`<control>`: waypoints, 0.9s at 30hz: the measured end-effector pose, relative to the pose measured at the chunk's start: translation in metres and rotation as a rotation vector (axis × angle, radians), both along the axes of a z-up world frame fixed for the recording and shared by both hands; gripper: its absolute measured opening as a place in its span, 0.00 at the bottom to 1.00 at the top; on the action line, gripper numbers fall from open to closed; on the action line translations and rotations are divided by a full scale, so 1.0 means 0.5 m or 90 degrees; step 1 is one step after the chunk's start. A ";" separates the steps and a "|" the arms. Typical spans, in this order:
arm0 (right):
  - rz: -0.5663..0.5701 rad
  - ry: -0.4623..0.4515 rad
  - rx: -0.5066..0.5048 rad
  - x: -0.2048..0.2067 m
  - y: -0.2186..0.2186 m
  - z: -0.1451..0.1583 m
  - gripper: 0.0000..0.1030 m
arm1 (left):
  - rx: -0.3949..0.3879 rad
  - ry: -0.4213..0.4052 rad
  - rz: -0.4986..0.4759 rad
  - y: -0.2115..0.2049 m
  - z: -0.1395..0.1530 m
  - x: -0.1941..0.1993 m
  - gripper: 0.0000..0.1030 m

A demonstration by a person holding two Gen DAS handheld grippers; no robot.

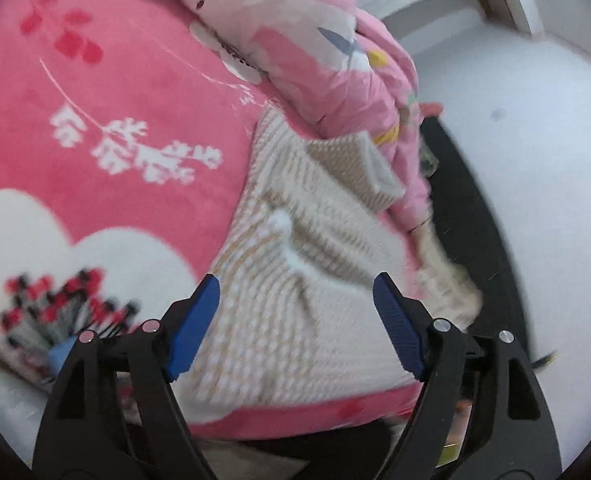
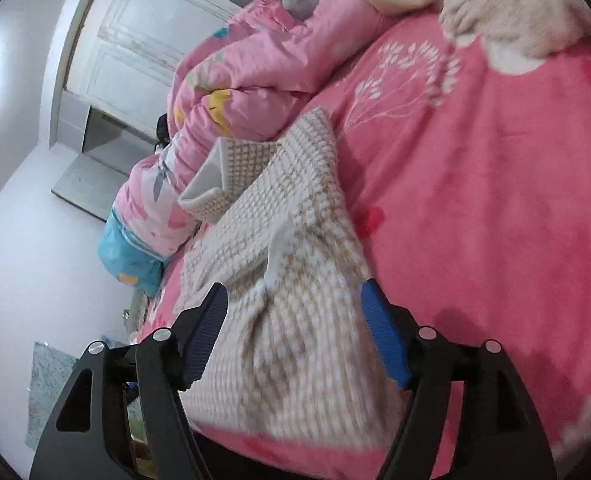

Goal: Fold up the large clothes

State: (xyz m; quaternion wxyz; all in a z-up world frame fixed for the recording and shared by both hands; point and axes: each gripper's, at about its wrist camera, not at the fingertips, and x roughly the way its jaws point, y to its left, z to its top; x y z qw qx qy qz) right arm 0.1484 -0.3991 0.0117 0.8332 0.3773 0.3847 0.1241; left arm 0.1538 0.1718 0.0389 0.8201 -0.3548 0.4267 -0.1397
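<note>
A beige-and-white checked knit garment (image 1: 295, 288) lies partly folded on the pink bed; it also shows in the right wrist view (image 2: 295, 280). A turned-up cuff or collar (image 1: 375, 164) rests against the duvet, also in the right wrist view (image 2: 215, 184). My left gripper (image 1: 295, 292) is open, its blue pads spread over the garment near the bed's near edge, holding nothing. My right gripper (image 2: 293, 300) is open too, hovering over the garment's near part, empty.
A pink floral blanket (image 1: 95, 120) covers the bed (image 2: 495, 200). A bunched pink duvet (image 1: 315, 40) lies beside the garment (image 2: 255, 72). A cream fluffy item (image 2: 515, 12) lies at the far end. White floor (image 1: 515, 120) and a white door (image 2: 143, 40) are beyond.
</note>
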 end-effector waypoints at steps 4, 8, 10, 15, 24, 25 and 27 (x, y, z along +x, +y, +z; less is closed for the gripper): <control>0.025 0.031 -0.034 -0.084 0.013 -0.021 0.66 | 0.066 0.033 -0.029 -0.038 -0.038 -0.083 0.73; -0.003 0.047 0.016 -0.145 0.004 -0.067 0.66 | -0.006 0.061 -0.019 -0.048 -0.103 -0.129 0.73; -0.013 0.061 0.044 -0.150 0.002 -0.089 0.66 | -0.055 0.084 -0.021 -0.057 -0.136 -0.126 0.72; -0.012 0.074 0.163 -0.152 0.004 -0.126 0.66 | -0.162 0.107 0.015 -0.059 -0.207 -0.097 0.67; -0.030 0.069 0.291 -0.120 0.013 -0.162 0.66 | -0.204 0.130 0.101 -0.049 -0.235 -0.062 0.50; -0.043 0.078 0.279 -0.115 0.014 -0.168 0.62 | -0.205 0.133 0.113 -0.051 -0.237 -0.060 0.49; -0.063 0.083 0.241 -0.105 0.021 -0.171 0.46 | -0.184 0.132 0.126 -0.055 -0.231 -0.055 0.46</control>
